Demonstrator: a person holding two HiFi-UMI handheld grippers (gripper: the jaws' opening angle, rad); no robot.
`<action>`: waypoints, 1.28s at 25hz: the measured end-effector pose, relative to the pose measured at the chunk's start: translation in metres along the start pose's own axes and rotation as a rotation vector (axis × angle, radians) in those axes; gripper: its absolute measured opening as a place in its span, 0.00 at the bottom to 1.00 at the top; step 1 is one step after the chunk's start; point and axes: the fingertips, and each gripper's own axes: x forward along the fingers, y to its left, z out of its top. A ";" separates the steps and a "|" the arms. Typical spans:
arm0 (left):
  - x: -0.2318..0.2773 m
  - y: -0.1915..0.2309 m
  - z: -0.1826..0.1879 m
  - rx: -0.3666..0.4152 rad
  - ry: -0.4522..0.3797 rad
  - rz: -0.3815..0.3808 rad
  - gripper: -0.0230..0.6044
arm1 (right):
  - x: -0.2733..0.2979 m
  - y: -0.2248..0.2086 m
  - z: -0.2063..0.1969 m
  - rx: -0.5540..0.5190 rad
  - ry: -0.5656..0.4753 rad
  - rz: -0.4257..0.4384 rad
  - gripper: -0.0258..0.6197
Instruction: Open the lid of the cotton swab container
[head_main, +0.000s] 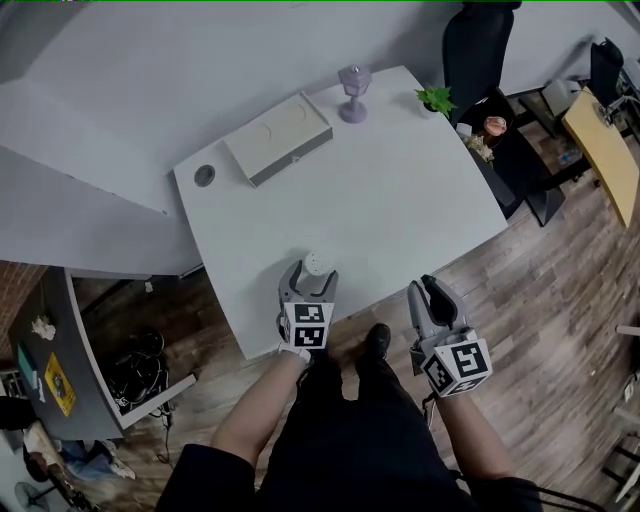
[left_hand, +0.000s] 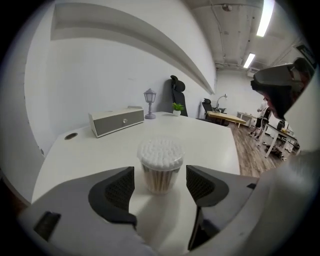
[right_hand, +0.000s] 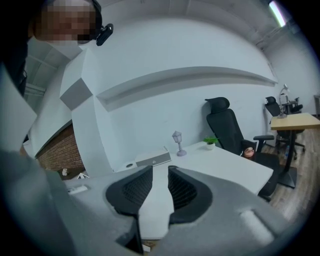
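Left gripper (left_hand: 160, 186) wide around cotton swab container (left_hand: 160, 166) (pads not touching it) on surface (left_hand: 215, 142); right gripper (right_hand: 160, 176) narrow, empty.

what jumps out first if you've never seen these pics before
The cotton swab container, clear lid on, stands by the white table's near edge between the wide-open jaws of the left hand-held gripper, untouched by them. The right hand-held gripper hangs beyond that edge, jaws nearly together on nothing. Across the table sit a grey box, a small lilac lantern and a potted plant.
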 end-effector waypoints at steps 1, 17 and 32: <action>0.005 0.000 -0.003 -0.007 0.008 0.016 0.55 | -0.002 -0.007 -0.001 0.002 0.002 -0.010 0.19; 0.018 -0.001 -0.011 0.035 0.047 0.042 0.43 | 0.000 -0.020 -0.004 -0.012 0.020 -0.016 0.17; -0.053 -0.016 0.022 0.229 0.007 -0.255 0.43 | 0.006 0.031 0.019 -0.059 -0.026 0.094 0.16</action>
